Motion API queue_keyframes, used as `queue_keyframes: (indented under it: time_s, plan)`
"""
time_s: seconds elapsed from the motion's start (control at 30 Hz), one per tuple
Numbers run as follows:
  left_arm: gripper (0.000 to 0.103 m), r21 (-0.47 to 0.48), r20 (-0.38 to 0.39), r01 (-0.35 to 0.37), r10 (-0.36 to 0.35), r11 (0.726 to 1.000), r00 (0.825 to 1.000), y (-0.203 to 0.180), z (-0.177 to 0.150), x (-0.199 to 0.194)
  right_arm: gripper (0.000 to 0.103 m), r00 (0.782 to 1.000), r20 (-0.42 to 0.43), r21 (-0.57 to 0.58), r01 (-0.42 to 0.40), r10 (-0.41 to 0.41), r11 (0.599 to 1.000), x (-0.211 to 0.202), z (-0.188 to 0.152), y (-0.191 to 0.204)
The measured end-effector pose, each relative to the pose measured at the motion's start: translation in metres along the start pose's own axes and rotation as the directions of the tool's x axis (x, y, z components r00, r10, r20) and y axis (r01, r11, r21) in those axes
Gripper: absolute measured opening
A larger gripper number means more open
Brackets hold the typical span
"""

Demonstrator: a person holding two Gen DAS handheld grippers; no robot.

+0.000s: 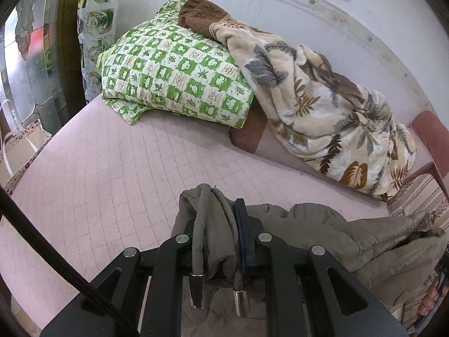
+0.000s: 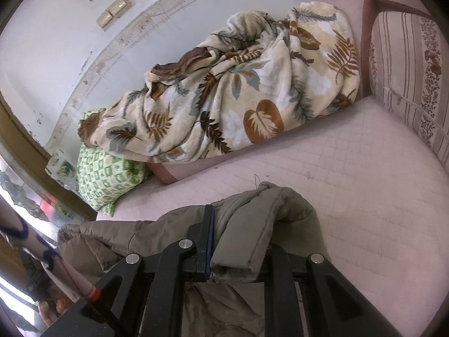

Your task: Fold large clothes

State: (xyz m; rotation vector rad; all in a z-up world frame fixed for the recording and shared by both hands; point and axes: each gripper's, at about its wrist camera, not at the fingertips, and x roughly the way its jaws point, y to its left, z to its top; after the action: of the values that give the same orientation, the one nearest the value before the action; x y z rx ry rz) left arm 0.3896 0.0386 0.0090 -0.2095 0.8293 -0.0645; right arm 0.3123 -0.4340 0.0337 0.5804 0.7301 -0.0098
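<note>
A large grey-brown padded jacket (image 1: 364, 233) hangs between both grippers above a pink quilted bed (image 1: 112, 168). My left gripper (image 1: 219, 224) is shut on a bunched edge of the jacket, and two drawcords with metal tips (image 1: 197, 289) dangle over its fingers. In the right wrist view the same jacket (image 2: 252, 224) drapes over my right gripper (image 2: 238, 224), which is shut on a folded edge of it; the right finger is hidden under the cloth. The rest of the jacket sags below both grippers.
A green-and-white checked pillow (image 1: 174, 67) lies at the bed's far end by the wall, with a leaf-print blanket (image 1: 322, 106) heaped beside it. A striped floral cushion (image 2: 409, 78) stands at the bed's right end. A glass door (image 1: 25, 56) and a bag (image 1: 19, 151) flank the left.
</note>
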Motion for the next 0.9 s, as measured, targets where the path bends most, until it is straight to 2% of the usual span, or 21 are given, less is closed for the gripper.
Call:
queue_keyframes:
  time_s: [0.47,0.9]
  plan:
    - [0.016,0.027,-0.047,-0.063,0.064,0.998,0.997,-0.004,-0.005,0.056,0.015,0.997,-0.055,0.020,0.055,-0.054,0.998,0.054,-0.001,-0.020]
    - [0.016,0.066,-0.103,-0.124,0.130,0.990,0.986,-0.005,-0.015,0.125,0.015,0.988,-0.094,0.010,0.123,-0.122,0.992,0.115,-0.004,-0.032]
